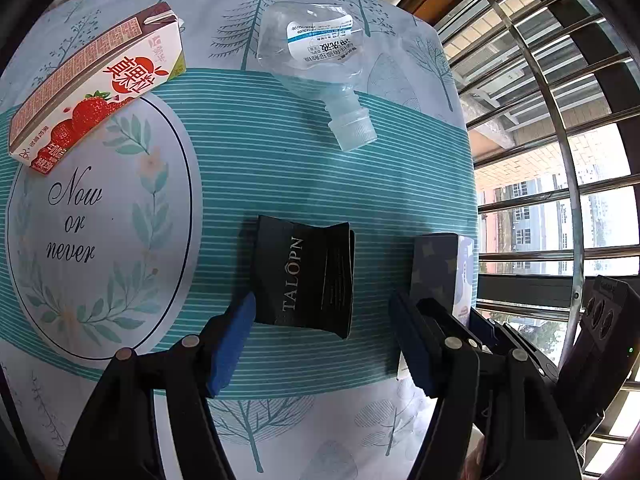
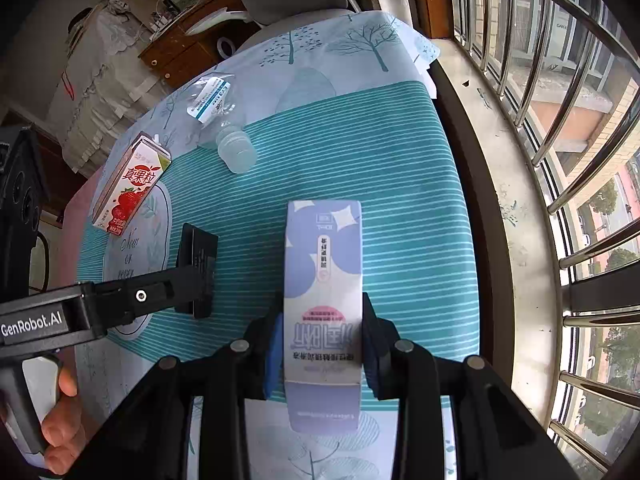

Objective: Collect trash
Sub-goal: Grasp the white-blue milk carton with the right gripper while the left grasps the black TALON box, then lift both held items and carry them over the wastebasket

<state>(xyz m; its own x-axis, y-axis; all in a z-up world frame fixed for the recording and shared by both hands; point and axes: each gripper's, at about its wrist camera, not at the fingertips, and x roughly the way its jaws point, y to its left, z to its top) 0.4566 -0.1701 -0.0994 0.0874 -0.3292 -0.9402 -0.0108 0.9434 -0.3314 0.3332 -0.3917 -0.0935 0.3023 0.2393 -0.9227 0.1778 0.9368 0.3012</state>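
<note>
Right hand-held gripper [image 2: 320,352] clamped around lavender carton [image 2: 323,280], contents unseen.

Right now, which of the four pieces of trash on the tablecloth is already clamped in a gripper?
The pale blue-and-white carton, pinched between the right gripper pads; the others lie free.

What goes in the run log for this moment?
right gripper: shut on purple box | left gripper: open over black TALOPN packet
</note>
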